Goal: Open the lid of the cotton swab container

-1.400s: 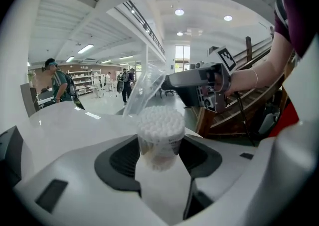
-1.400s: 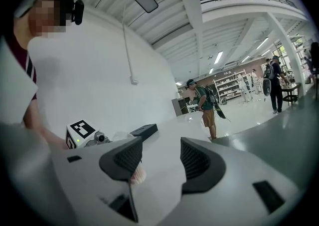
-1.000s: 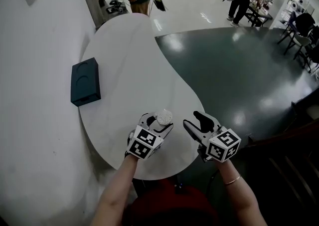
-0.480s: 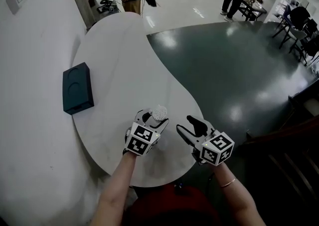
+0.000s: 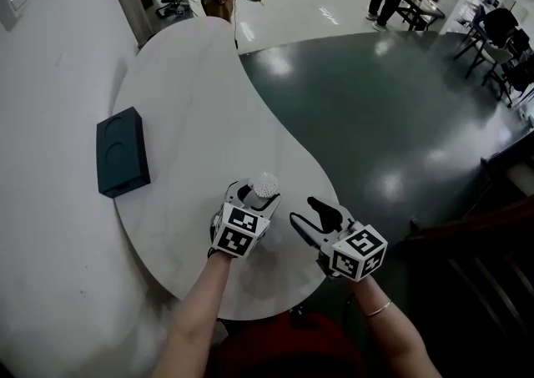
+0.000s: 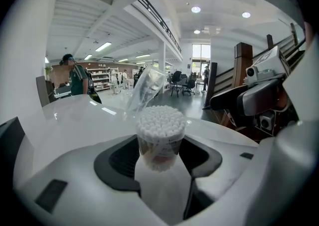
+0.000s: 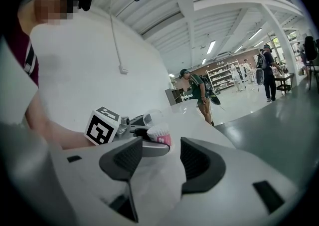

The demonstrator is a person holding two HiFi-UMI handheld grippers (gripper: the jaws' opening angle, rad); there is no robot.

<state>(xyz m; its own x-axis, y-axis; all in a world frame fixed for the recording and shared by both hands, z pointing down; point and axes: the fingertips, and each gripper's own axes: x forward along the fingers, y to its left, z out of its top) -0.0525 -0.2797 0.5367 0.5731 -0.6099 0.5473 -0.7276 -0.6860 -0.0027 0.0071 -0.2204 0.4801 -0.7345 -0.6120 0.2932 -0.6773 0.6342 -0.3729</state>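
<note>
The cotton swab container [image 6: 160, 137] is a small clear tub packed with white swab tips. It sits between the pads of my left gripper [image 6: 159, 156], which is shut on its sides. Its clear lid [image 6: 145, 87] stands tilted up behind the swabs. In the head view the container [image 5: 265, 184] is at the tip of my left gripper [image 5: 254, 194], over the white table [image 5: 192, 101]. My right gripper [image 5: 312, 215] is a short way to its right, open and empty. In the right gripper view, the container [image 7: 160, 134] shows beyond my right gripper [image 7: 157, 158].
A dark blue box [image 5: 123, 152] lies at the table's left side by the white wall. The table's curved edge runs just right of both grippers, above a dark glossy floor [image 5: 392, 109]. People stand at the far end of the room, near desks and chairs.
The head view has drifted, so the table and box sit further left and lower. Both grippers keep the same stance, and the container stays in the left one.
</note>
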